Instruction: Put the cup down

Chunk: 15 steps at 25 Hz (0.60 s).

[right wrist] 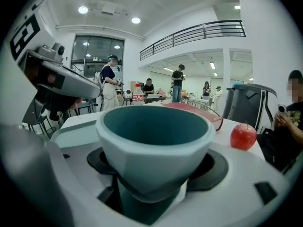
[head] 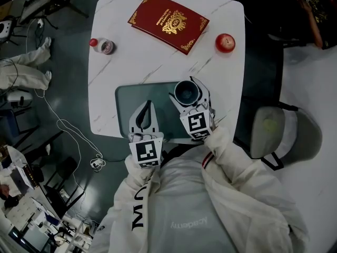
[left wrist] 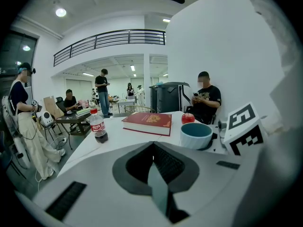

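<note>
A pale cup with a dark teal inside sits upright between the jaws of my right gripper, which is shut on its sides. In the right gripper view the cup fills the middle, its base hidden low between the jaws. It is over the far right part of a grey-green tray; I cannot tell whether it touches the tray. My left gripper is over the tray's near middle, to the left of the cup, shut with nothing in it. The left gripper view has the cup to the right of the closed jaws.
On the white marble table lie a red book at the far middle, a red apple at the far right and a small cola bottle at the far left. A grey chair stands right of the table. People sit and stand beyond.
</note>
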Each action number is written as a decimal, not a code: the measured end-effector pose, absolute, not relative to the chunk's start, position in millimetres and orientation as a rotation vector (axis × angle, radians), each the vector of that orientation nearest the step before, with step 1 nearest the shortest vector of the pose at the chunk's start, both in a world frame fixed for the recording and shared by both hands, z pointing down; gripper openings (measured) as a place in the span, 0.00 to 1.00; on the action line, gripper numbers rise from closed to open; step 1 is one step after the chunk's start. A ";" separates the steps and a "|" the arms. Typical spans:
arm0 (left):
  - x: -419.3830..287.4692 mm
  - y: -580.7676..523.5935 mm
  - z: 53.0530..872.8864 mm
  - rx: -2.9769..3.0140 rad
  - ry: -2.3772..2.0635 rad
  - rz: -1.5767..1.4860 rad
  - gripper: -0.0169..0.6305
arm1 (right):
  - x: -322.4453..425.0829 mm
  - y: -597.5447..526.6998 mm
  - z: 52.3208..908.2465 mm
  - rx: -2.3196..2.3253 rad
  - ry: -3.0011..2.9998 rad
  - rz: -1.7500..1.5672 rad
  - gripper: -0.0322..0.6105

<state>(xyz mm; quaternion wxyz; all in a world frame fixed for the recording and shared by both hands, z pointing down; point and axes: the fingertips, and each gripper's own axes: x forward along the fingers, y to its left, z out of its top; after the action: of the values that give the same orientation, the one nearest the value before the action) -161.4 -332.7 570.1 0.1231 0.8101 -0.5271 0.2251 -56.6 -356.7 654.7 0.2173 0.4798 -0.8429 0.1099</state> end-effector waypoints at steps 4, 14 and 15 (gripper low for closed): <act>-157.9 -334.0 569.7 2.368 -1.533 0.660 0.04 | -55.4 -355.0 655.3 1.323 -2.338 0.313 0.66; -159.4 -330.7 567.7 2.365 -1.540 0.663 0.04 | -53.9 -352.4 655.7 1.343 -2.328 0.324 0.66; -159.8 -330.2 567.5 2.365 -1.541 0.664 0.04 | -54.2 -352.0 656.3 1.342 -2.331 0.323 0.66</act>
<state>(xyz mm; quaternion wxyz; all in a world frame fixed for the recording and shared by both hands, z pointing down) -159.8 -330.2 567.5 0.1208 0.8096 -0.5276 0.2272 -54.2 -352.0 656.3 0.2147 0.4839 -0.8403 0.1166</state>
